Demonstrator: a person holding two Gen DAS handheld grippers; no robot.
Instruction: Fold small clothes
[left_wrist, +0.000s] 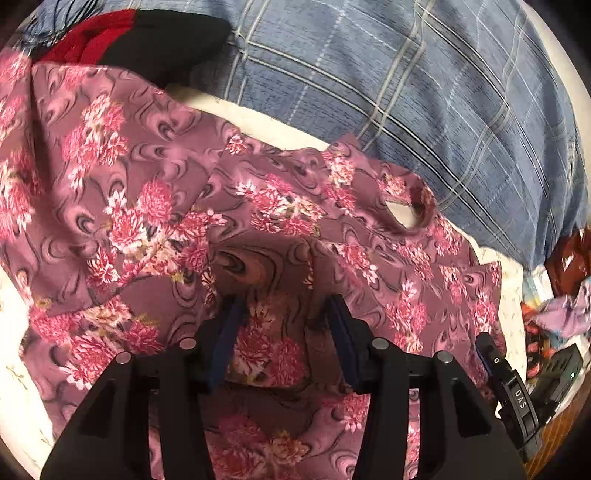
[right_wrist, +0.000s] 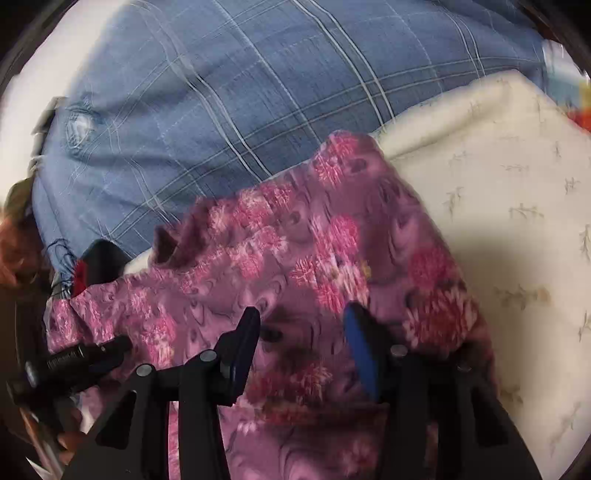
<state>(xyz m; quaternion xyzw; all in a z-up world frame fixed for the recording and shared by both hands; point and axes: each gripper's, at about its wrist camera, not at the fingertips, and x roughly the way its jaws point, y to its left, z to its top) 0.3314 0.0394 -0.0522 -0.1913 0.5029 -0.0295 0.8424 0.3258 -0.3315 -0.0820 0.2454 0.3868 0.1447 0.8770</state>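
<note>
Garment (left_wrist: 155, 192) on sheet (right_wrist: 498, 206), pillow (left_wrist: 406, 92) behind it

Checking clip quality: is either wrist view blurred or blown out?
Left wrist: sharp on the floral garment, though the cream sheet is overexposed at left. Right wrist: motion-smeared throughout, especially the plaid fabric; gripper shadow darkens cloth between its fingers.

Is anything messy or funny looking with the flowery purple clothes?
Yes. The flowery garment lies rumpled, not flat: a flap is doubled over at its middle and its neck hole sits crooked toward the plaid pillow. Both grippers, left and right, are open above it.
</note>
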